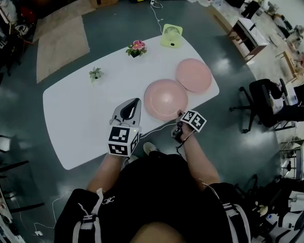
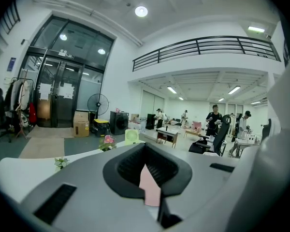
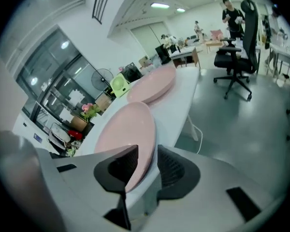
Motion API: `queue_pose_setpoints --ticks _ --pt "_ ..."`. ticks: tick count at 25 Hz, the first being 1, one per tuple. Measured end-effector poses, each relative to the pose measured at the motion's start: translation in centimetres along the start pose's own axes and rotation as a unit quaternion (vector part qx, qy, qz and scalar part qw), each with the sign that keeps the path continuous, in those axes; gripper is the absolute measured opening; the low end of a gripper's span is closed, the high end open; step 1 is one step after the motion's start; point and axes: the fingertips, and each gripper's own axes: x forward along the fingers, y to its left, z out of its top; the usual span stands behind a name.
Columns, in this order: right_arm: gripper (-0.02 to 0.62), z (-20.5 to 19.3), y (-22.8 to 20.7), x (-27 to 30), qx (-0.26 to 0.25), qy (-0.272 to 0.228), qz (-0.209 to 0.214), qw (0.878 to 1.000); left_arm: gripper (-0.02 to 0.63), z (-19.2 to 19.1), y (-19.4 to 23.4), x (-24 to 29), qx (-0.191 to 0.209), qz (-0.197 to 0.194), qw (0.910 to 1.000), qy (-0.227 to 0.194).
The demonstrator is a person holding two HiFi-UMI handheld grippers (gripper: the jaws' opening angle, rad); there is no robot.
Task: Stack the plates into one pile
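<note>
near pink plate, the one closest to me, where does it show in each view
Head view: near pink plate, about the centre of the picture.
Left gripper view: low centre, just a sliver seen through the gap between the fingers.
Right gripper view: lower left of centre, its rim between the fingers.
Shared landmark: green fan, beyond the plate in every view.

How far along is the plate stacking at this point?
Done: nothing yet; the near plate and far plate lie side by side on the table. In hand: the right gripper has its jaws astride the near plate's rim, apparently not clamped. Remaining: lift it onto the far plate.
</note>
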Motion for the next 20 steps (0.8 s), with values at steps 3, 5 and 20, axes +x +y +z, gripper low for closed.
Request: queue_pose_setpoints --ticks 3,5,20 --pt "0.129 1.7 -1.0 -1.7 -0.038 -0.045 -0.034 0.998 0.014 0.1 -0.2 -0.2 0.001 0.002 1.0000 -0.002" --pt "0.129 3.2 -0.1 -3.1 -0.062 -0.079 -0.025 0.995 0.014 0.3 -0.2 -0.4 0.001 0.004 1.0000 -0.004" --pt "0.012 9.2 25.1 -22.5 -0.341 -0.369 0.254 0.826 0.014 3.5 2.1 -2.1 -0.003 0.044 0.9980 -0.046"
